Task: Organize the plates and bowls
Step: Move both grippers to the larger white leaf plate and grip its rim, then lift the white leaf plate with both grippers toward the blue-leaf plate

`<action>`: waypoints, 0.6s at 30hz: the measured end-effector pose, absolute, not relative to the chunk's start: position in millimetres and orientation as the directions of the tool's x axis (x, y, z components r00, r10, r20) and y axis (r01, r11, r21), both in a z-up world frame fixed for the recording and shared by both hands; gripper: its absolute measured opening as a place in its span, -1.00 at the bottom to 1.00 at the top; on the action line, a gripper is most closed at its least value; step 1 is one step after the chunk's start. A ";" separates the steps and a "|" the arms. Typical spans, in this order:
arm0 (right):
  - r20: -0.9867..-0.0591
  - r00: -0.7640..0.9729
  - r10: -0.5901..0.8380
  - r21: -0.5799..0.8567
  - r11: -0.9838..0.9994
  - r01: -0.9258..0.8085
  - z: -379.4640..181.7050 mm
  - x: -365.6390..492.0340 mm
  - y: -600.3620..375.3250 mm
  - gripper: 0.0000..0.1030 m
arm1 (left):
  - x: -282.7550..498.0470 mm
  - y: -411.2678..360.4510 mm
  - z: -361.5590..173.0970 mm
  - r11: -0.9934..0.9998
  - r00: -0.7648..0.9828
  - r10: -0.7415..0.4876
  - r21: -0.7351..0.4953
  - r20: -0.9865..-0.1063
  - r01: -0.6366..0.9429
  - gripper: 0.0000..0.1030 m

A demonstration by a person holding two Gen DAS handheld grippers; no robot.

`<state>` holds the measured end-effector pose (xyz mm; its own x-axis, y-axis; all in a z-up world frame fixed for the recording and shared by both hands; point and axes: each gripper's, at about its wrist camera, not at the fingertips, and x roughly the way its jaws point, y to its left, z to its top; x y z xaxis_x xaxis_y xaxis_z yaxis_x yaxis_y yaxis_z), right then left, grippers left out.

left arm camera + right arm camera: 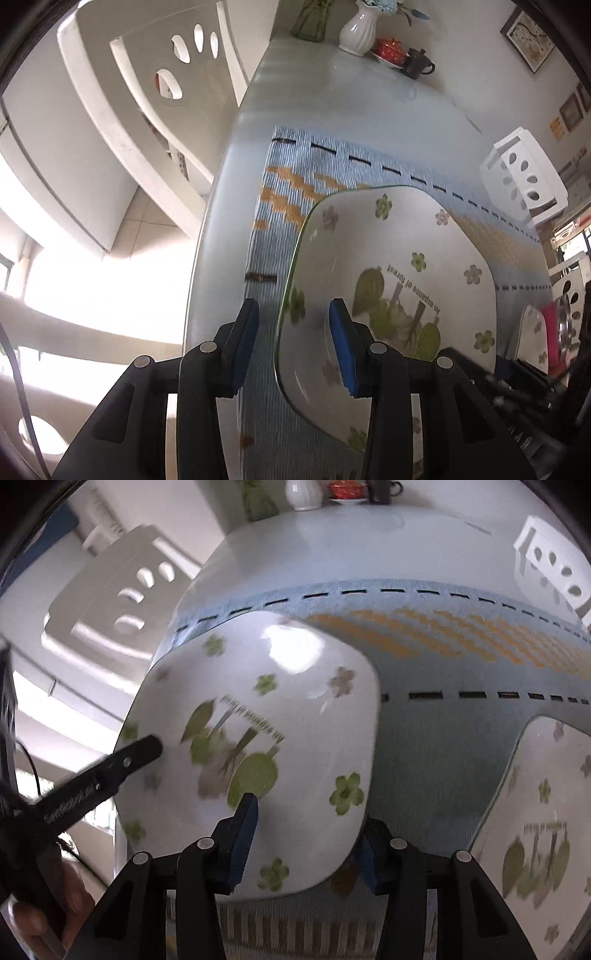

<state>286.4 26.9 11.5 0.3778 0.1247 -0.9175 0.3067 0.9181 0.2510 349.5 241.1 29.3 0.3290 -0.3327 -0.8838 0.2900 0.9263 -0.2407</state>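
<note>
You've got both grippers straddling the floral plate (258, 716)'s rim: left gripper (293, 345) wide, not clamped; right gripper (306, 834) can't tell.

Plates: you have two floral square ones, plate one (258, 716) between your grippers and plate two (535, 834) lying to the right.
Grippers: you hold two, left (293, 343) and right (308, 843).
Mats: one blue woven mat (280, 206) lies under the plates.
Chairs: you can count two white ones, chair one (147, 92) and chair two (524, 177).
Vases: one white vase (359, 31).
Teapots: one dark teapot (419, 63).
</note>
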 end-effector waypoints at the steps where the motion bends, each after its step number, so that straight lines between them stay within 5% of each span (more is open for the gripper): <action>1: -0.914 0.383 0.130 0.259 0.916 0.307 11.9 291.0 21.2 -0.05 | 351.1 239.6 28.9 0.923 0.330 -0.345 -0.252 -0.879 0.291 -0.31; 18: -0.911 0.378 0.163 0.270 0.930 0.249 20.4 281.8 17.5 -0.18 | 318.0 235.9 58.7 0.912 0.452 -0.360 -0.206 -0.816 0.354 -0.31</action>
